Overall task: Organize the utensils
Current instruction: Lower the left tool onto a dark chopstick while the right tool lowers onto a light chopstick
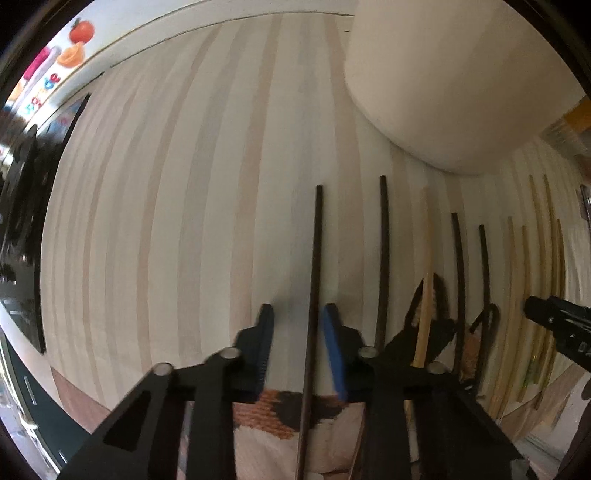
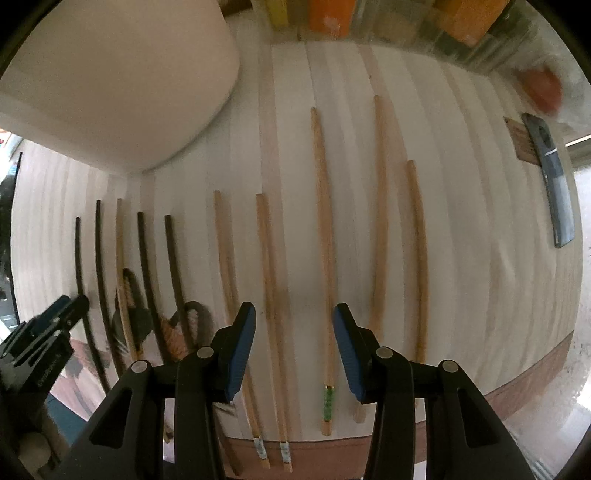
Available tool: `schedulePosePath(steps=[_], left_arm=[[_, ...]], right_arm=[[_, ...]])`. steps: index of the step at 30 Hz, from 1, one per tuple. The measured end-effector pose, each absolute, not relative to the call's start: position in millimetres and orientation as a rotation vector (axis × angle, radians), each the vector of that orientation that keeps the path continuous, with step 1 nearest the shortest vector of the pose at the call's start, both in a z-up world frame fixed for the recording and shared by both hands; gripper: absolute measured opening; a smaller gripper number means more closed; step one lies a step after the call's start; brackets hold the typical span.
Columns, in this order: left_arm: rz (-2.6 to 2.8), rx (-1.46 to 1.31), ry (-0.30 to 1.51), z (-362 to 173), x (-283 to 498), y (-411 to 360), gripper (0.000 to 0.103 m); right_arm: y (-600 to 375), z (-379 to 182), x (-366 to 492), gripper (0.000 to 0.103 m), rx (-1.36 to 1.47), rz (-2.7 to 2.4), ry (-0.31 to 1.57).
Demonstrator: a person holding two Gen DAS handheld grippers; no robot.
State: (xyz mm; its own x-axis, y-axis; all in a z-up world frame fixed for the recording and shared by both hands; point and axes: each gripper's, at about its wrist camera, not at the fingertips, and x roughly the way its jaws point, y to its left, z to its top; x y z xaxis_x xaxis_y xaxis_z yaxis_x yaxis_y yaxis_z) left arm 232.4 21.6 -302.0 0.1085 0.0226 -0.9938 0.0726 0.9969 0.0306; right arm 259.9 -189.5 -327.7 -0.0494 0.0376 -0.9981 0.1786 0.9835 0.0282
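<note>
Chopsticks lie side by side on a pale striped mat (image 1: 166, 221). My left gripper (image 1: 299, 319) points down at the mat, jaws apart, with a dark chopstick (image 1: 316, 258) between them. It lies close to the right pad (image 1: 332, 350) and apart from the left one. More dark chopsticks (image 1: 383, 258) lie to its right. My right gripper (image 2: 295, 325) stands open over two light wooden chopsticks (image 2: 267, 277), one with a green band (image 2: 328, 402). Neither pad touches them. A tall cream container (image 1: 443, 74) stands behind the row.
Two small woven orange-and-dark pieces (image 2: 181, 328) lie under the dark chopsticks. A grey-blue flat tool (image 2: 554, 192) rests at the mat's right edge. Orange and yellow boxes (image 2: 328, 14) line the back. The mat's near edge borders a brown table band (image 2: 535, 376).
</note>
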Motion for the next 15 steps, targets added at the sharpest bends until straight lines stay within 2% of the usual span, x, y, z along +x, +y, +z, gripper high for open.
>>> schedulePosePath(steps=[2, 6, 8, 9, 15], left_arm=[[-0.048, 0.069, 1.465, -301, 235, 21, 0.009], [-0.036, 0.077, 1.457, -297, 245, 33, 0.006], [-0.021, 0.069, 1.456, -294, 249, 41, 0.006], [-0.016, 0.057, 1.457, -292, 252, 49, 0.006], [-0.055, -0.014, 1.495, -287, 263, 72, 0.006]], right_arm=[[-183, -331, 260, 0.047, 0.162, -0.112, 1.635], [-173, -336, 266, 0.043, 0.116, -0.115, 1.638], [-173, -335, 271, 0.026, 0.127, -0.136, 1.62], [-174, -335, 274, 0.014, 0.125, -0.155, 1.617], [-172, -336, 292, 0.014, 0.121, -0.182, 1.616]])
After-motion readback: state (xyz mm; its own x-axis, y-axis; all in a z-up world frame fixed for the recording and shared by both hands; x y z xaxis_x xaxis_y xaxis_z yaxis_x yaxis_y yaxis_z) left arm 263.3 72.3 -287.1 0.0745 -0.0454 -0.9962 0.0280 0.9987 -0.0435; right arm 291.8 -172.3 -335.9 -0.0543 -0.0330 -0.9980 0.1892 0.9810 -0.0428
